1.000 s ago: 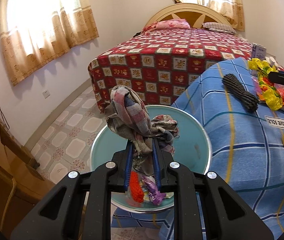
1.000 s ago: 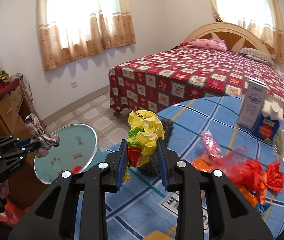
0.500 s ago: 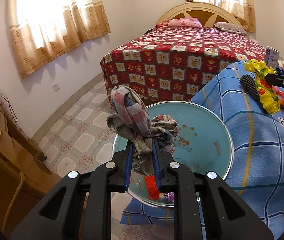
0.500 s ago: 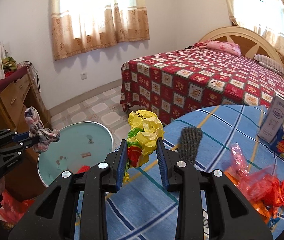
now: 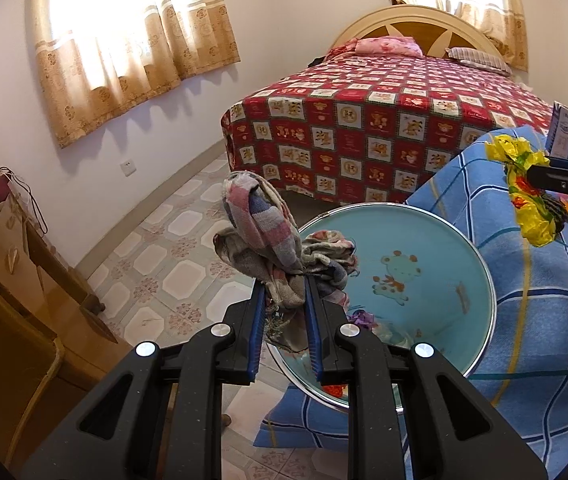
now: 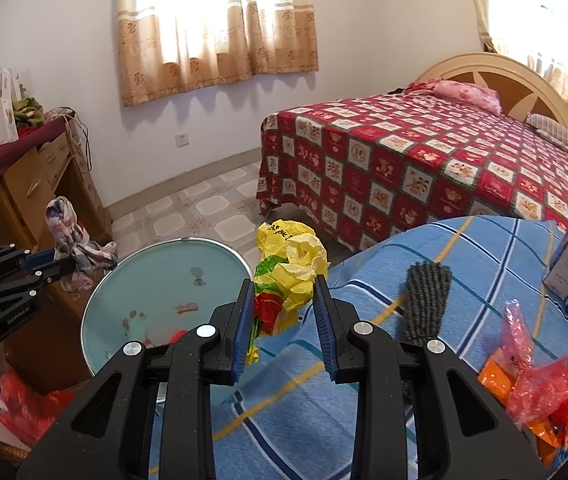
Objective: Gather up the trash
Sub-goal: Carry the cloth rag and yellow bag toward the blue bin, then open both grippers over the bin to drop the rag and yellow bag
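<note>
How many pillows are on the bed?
2. A pink pillow lies by the wooden headboard, and a striped pillow sits to its right on the red checked bed. Others may be hidden.

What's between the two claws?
The blue basin. In the right wrist view it sits between the left gripper, holding a rag, and the right gripper.

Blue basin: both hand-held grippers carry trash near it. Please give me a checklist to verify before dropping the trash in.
1. Left hand-held gripper clamps the checked rag: ok.
2. Right hand-held gripper clamps the yellow wrapper: ok.
3. Blue basin has free room: ok.
4. Rag over the basin: cannot tell; it hangs near the rim.
5. Wrapper over the basin: not ok; beside the rim, at the blue tablecloth.
</note>
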Demonstrator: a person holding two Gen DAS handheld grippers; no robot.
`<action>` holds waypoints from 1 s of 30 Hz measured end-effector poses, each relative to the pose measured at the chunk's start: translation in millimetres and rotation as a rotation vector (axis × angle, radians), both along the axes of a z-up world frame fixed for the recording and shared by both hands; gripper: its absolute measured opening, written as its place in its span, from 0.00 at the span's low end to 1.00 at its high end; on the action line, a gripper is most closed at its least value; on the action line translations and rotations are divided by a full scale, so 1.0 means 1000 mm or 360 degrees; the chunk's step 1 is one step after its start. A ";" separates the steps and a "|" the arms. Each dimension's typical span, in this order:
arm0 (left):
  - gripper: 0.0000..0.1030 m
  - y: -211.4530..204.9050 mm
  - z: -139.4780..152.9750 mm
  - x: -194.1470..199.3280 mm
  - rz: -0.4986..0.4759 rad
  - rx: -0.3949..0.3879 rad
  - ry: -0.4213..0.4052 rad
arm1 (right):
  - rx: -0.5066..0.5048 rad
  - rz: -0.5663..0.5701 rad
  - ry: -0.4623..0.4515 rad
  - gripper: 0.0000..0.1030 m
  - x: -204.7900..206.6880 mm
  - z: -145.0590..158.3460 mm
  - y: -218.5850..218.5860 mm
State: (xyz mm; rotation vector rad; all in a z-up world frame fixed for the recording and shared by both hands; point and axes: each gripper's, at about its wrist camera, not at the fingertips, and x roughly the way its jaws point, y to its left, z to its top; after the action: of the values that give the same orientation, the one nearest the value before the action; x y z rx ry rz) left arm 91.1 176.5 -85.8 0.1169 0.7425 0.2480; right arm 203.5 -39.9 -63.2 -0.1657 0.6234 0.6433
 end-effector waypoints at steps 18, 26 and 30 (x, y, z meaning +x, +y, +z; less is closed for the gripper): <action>0.19 0.008 0.000 -0.001 0.0017 -0.0019 0.0001 | -0.0031 0.0078 0.0010 0.29 -0.001 -0.003 0.029; 0.19 0.004 -0.002 -0.002 0.0000 -0.0019 0.0000 | -0.0037 0.0094 0.0007 0.29 -0.003 -0.004 0.032; 0.19 0.002 -0.003 -0.003 -0.0008 -0.0023 0.0004 | -0.0039 0.0099 0.0007 0.29 -0.003 -0.004 0.032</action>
State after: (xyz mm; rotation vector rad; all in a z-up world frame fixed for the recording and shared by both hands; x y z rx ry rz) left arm 88.5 178.6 -89.2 0.1053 0.7464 0.2376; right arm 200.7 -7.8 -67.6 -0.2074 0.6324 0.6961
